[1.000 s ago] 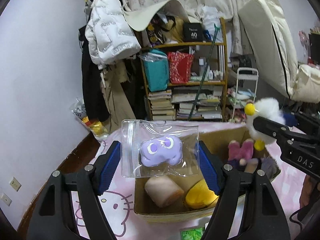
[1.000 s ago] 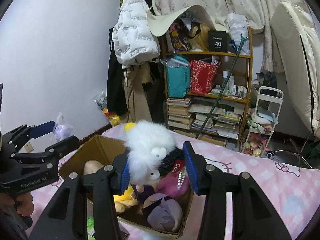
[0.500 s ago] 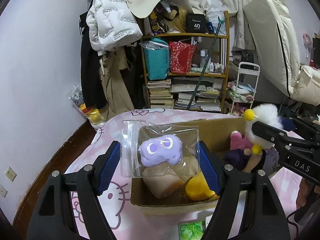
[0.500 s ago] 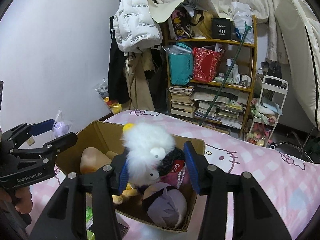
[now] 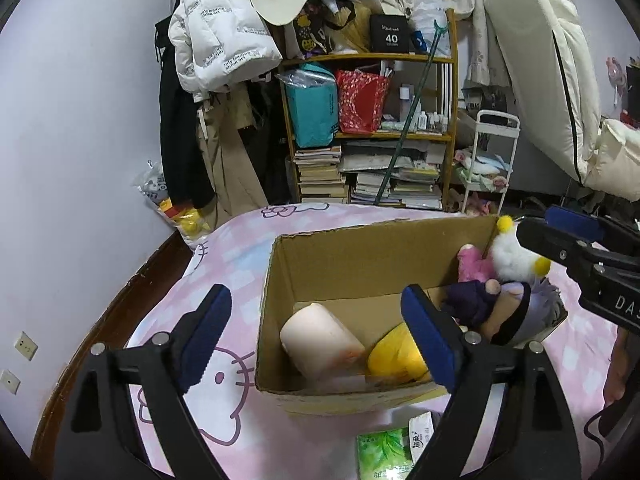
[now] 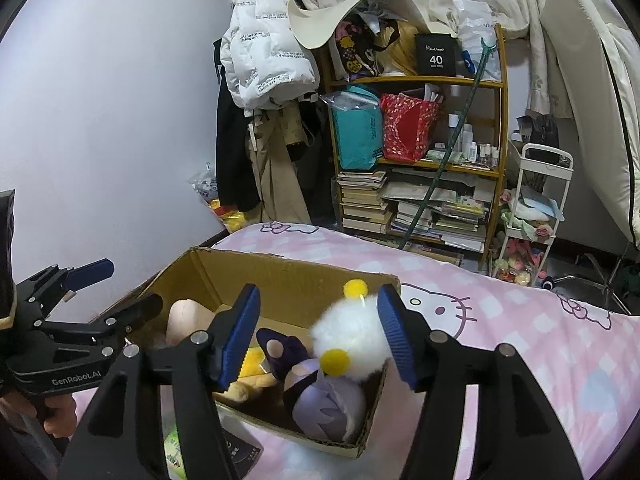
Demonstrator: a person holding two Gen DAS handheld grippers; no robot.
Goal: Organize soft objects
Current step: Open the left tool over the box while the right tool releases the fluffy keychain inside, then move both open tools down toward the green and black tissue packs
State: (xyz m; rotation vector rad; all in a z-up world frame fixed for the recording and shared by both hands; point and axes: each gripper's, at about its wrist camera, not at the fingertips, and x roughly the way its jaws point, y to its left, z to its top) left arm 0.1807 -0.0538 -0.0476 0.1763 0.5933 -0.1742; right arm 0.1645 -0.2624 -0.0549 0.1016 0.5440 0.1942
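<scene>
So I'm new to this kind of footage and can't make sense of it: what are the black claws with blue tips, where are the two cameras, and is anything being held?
Those claws are hand-held grippers; a person carries one in each hand, with no robot arm. Each has a wide-angle camera looking forward along its two blue-padded fingers. One picture comes from the left gripper, the other from the right gripper, and each view also catches the other gripper at its edge. Both are open and hold nothing. Below them a cardboard box sits on a pink Hello Kitty bedsheet. Inside it lie a white fluffy toy, a dark purple plush, a peach-coloured roll and a yellow plush. The white toy sits between the right gripper's fingers, seemingly untouched by them.
</scene>
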